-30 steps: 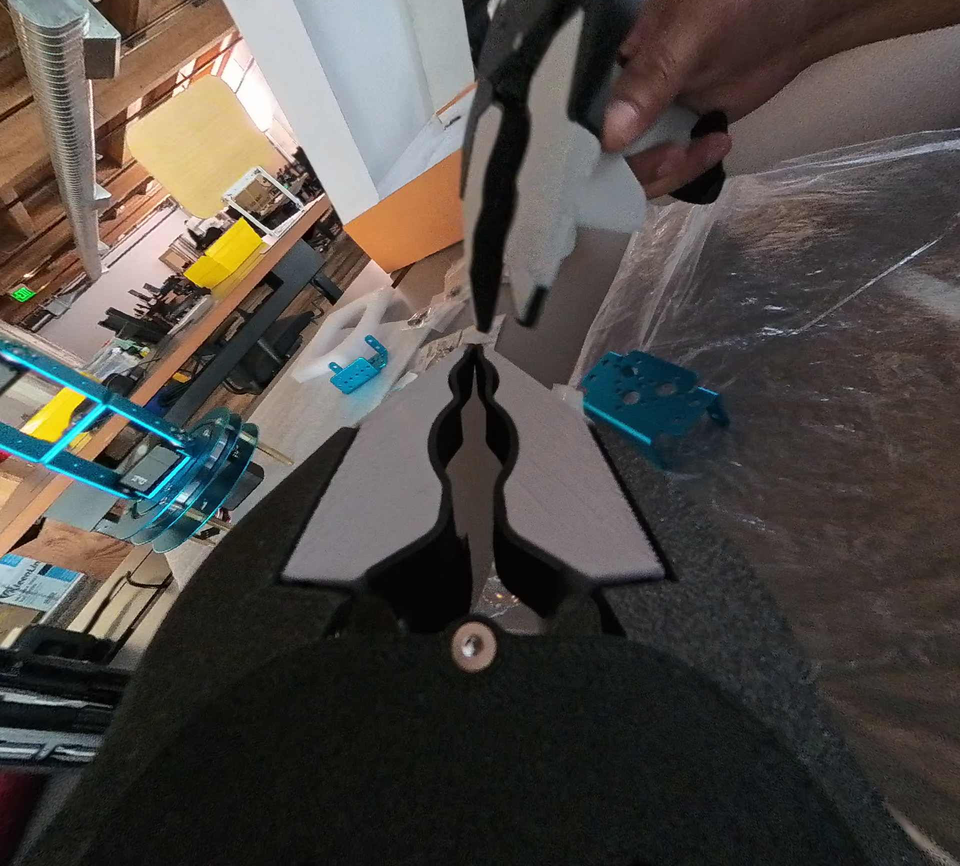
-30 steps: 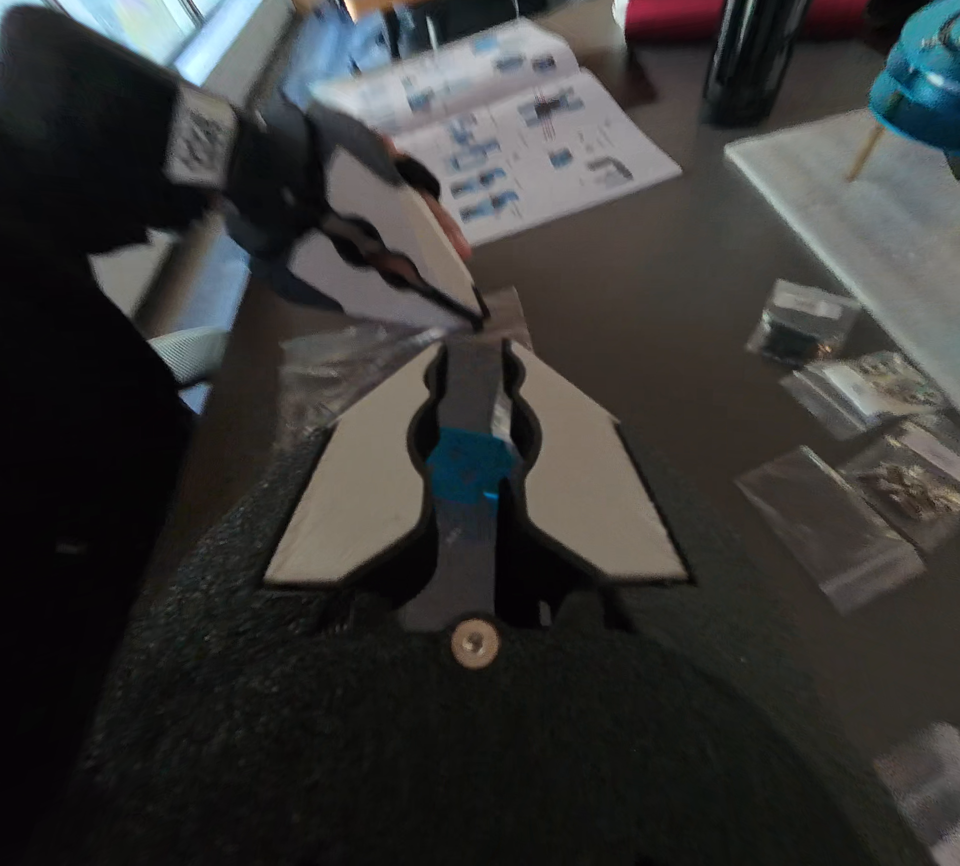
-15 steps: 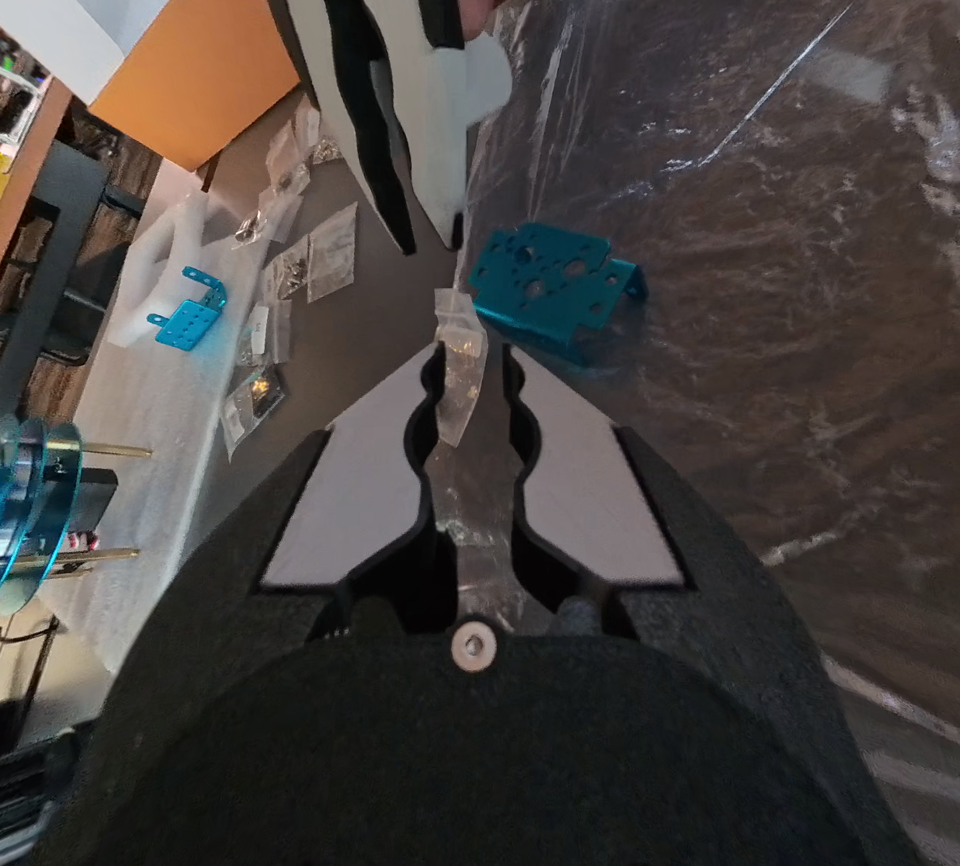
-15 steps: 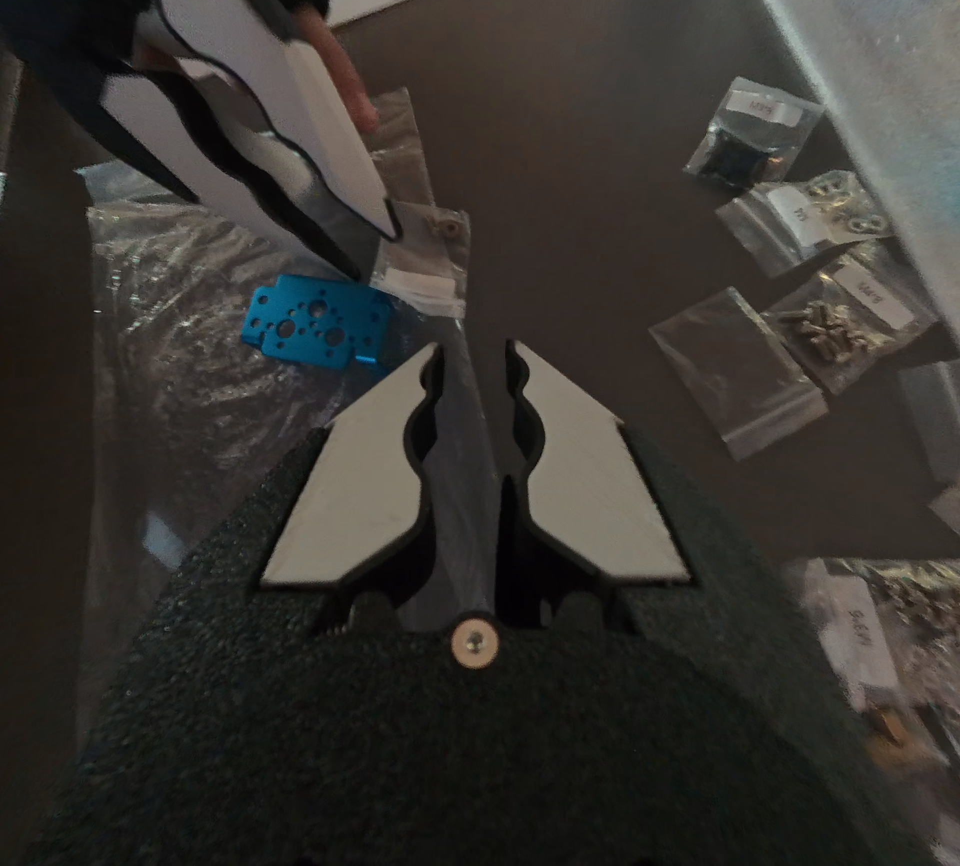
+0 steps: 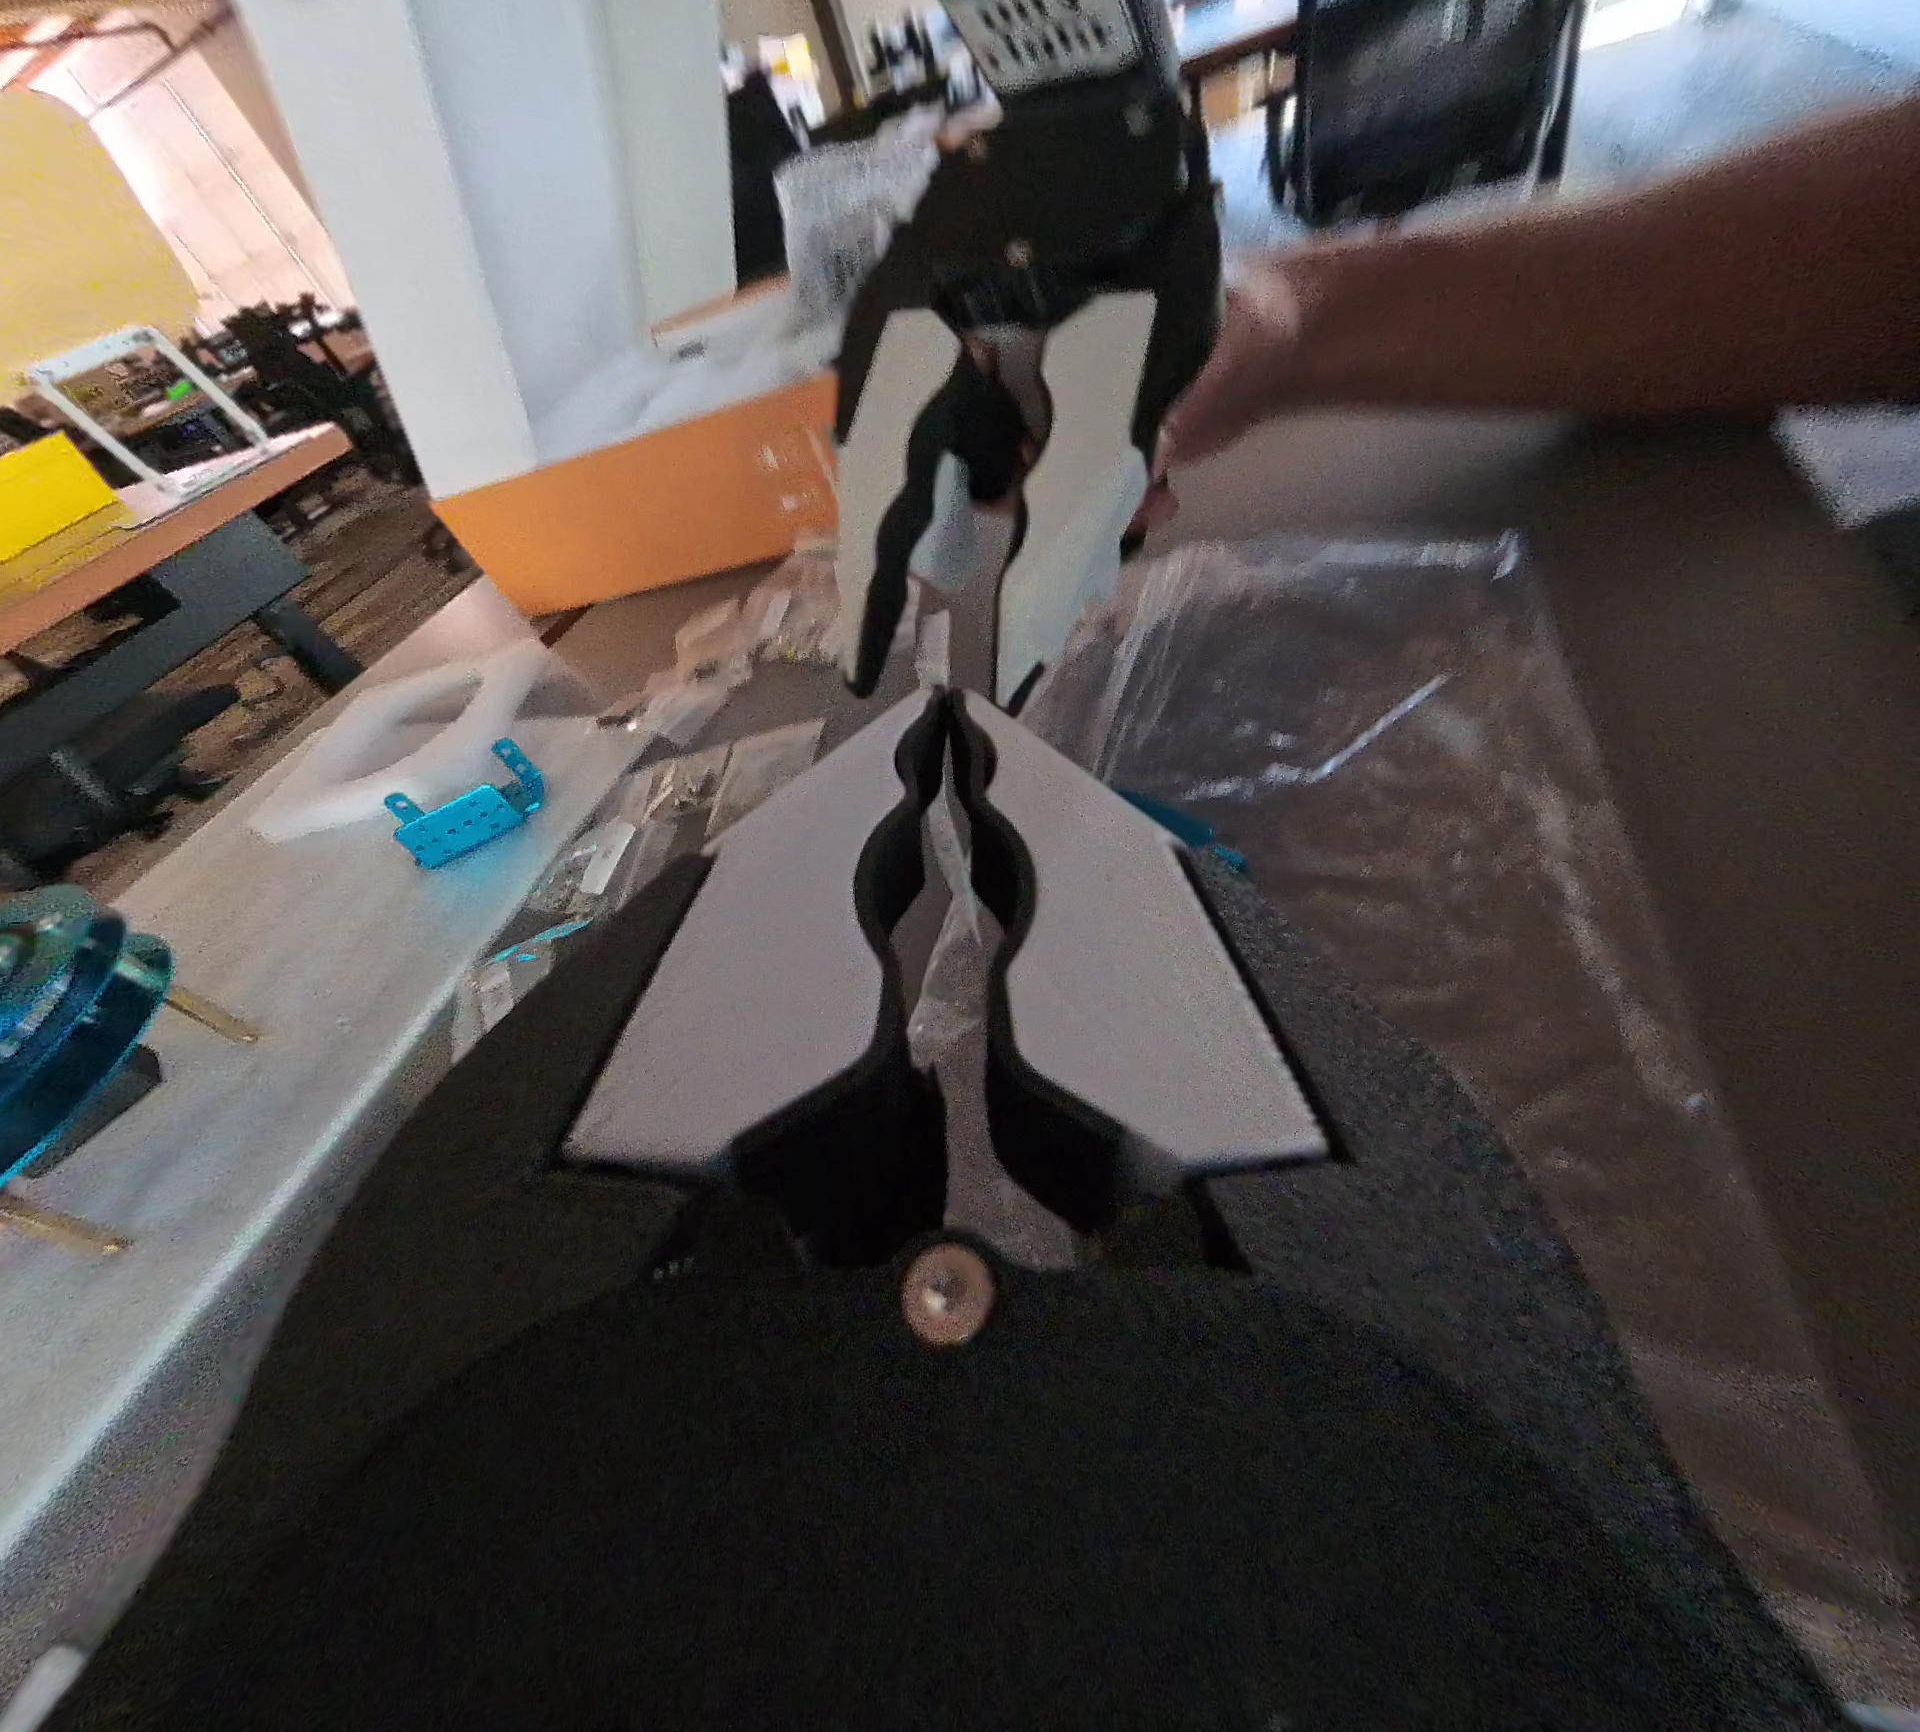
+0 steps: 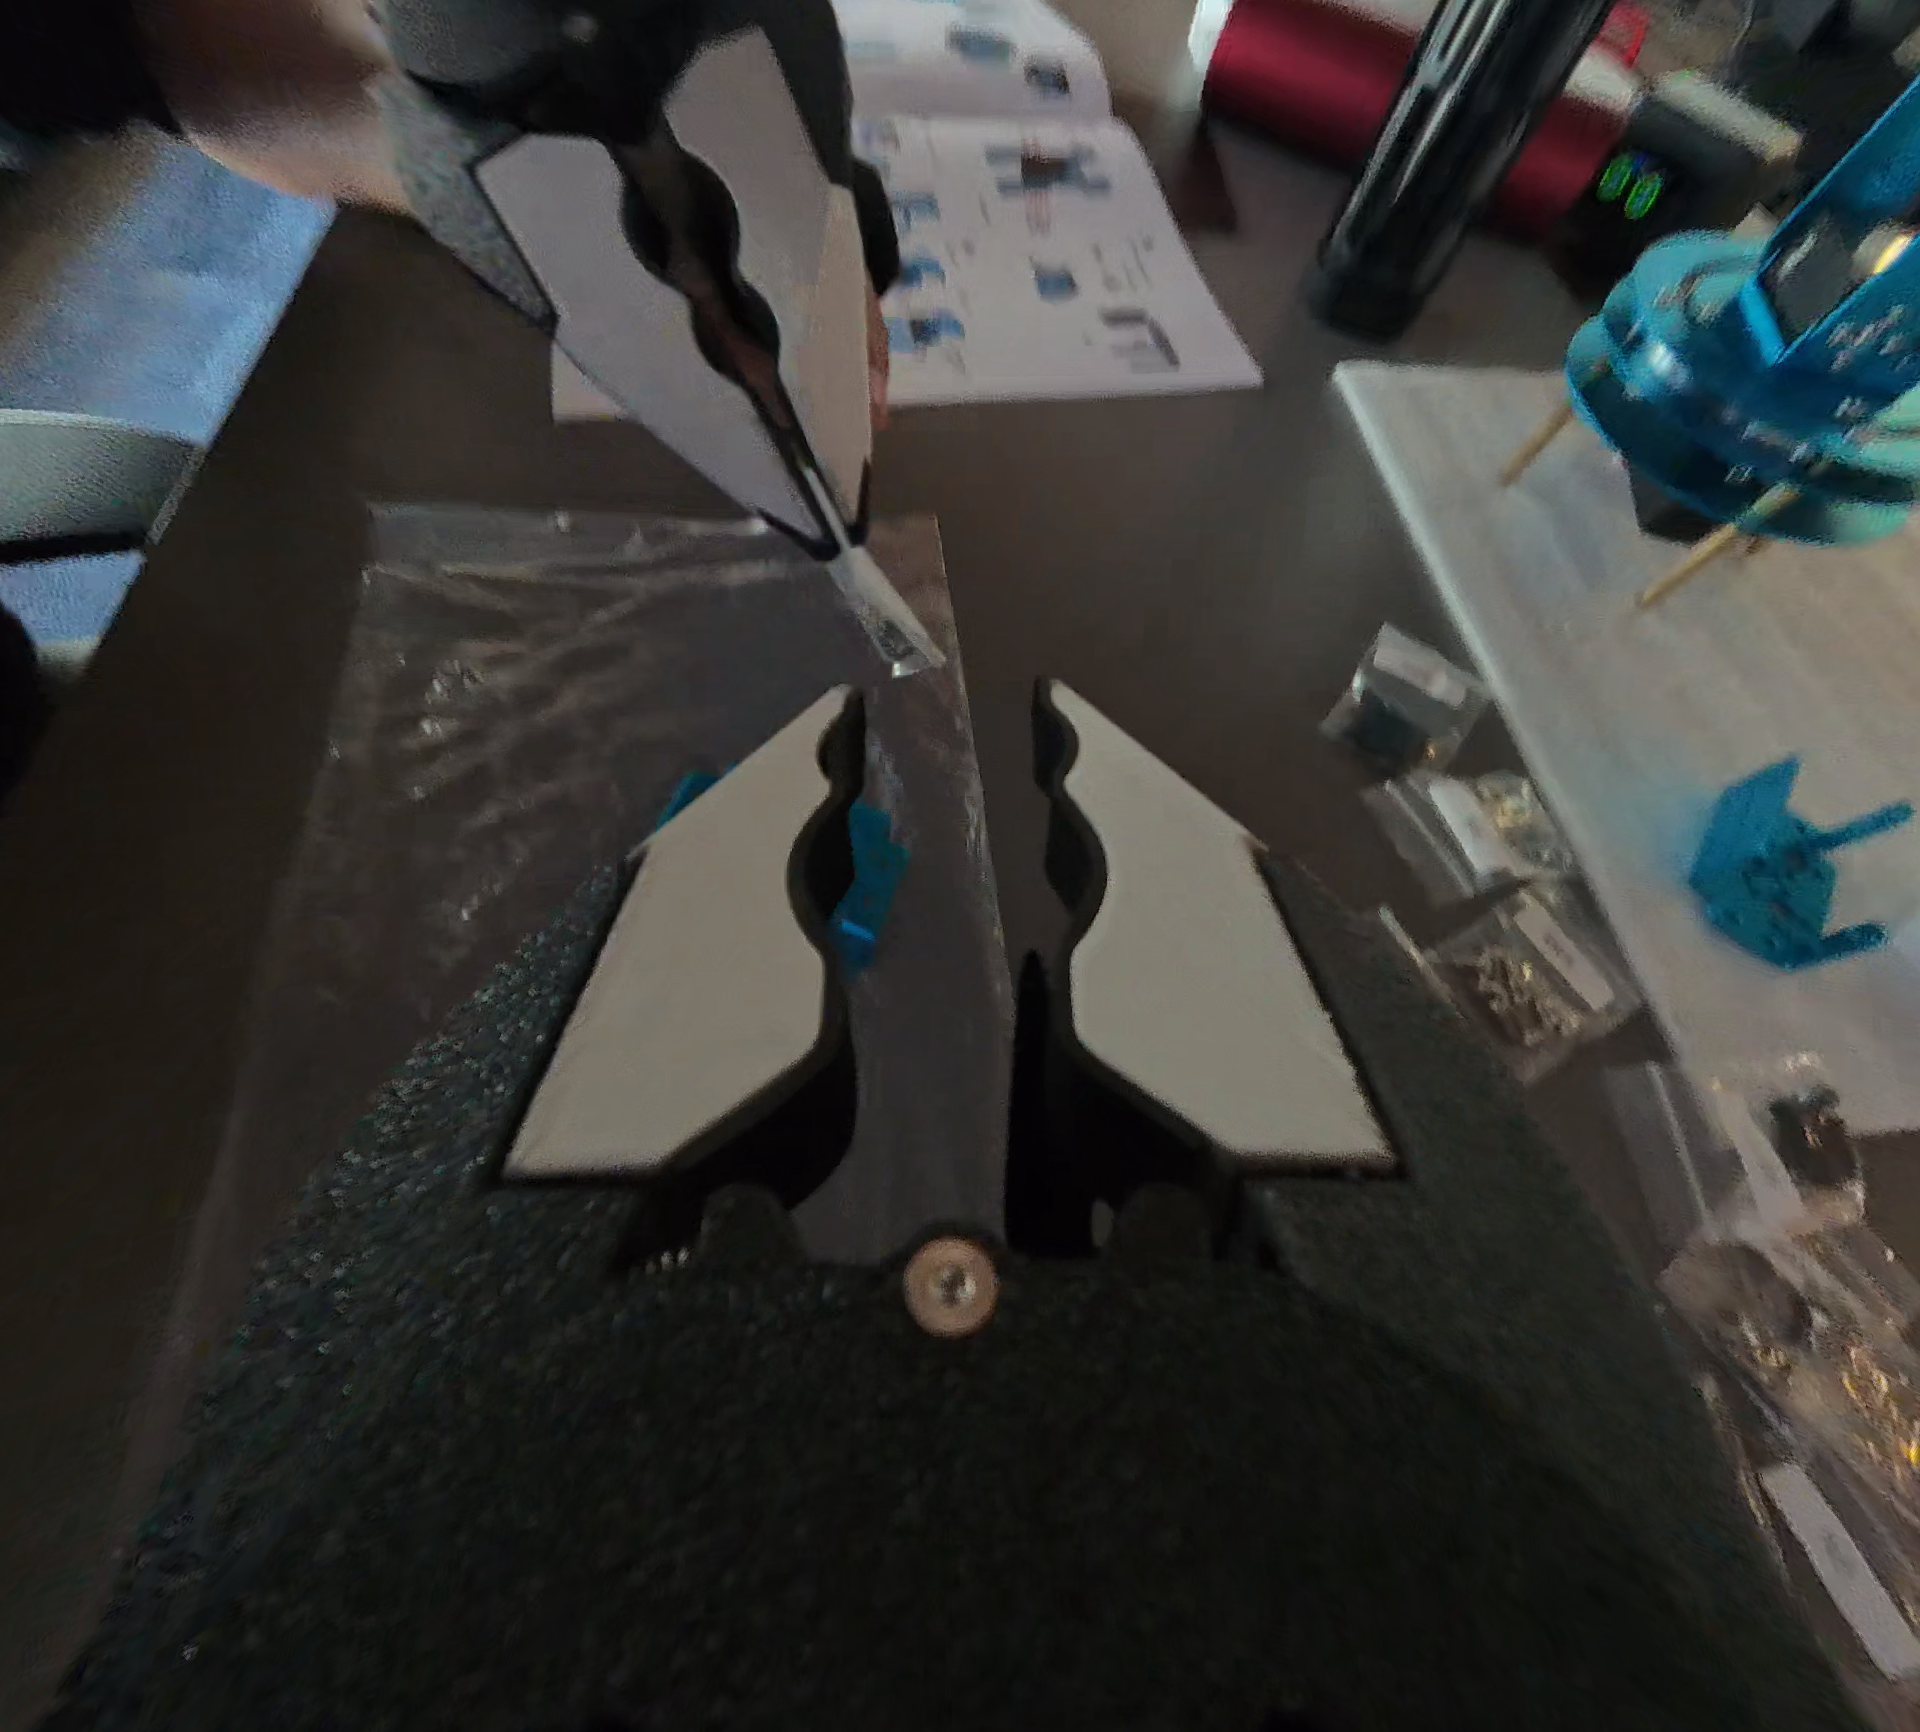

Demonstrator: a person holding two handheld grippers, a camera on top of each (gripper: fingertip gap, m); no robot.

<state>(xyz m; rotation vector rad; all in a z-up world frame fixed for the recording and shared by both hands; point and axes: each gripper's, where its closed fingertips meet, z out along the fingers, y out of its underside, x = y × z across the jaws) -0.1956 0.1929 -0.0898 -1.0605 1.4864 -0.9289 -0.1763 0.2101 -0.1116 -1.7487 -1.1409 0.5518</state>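
Note:
My left gripper is shut on a small clear plastic bag that runs back between its fingers. In the right wrist view the left gripper comes in from the upper left, and the small bag sticks out of its tip. My right gripper is open and empty, just in front of that bag's end. It also shows in the left wrist view, facing mine tip to tip. A large crumpled clear plastic bag lies on the dark table, with a blue metal bracket on it under my right gripper.
Small bags of hardware lie to the right, beside a white foam sheet bearing a blue bracket and a blue round assembly. An open booklet, a black cylinder and a red case stand farther back. Both grippers' tips are close together, under 4 cm apart.
My left gripper has shut on the small clear bag that lay between its open fingers and has lifted it. My right gripper has opened wider and tilted up.

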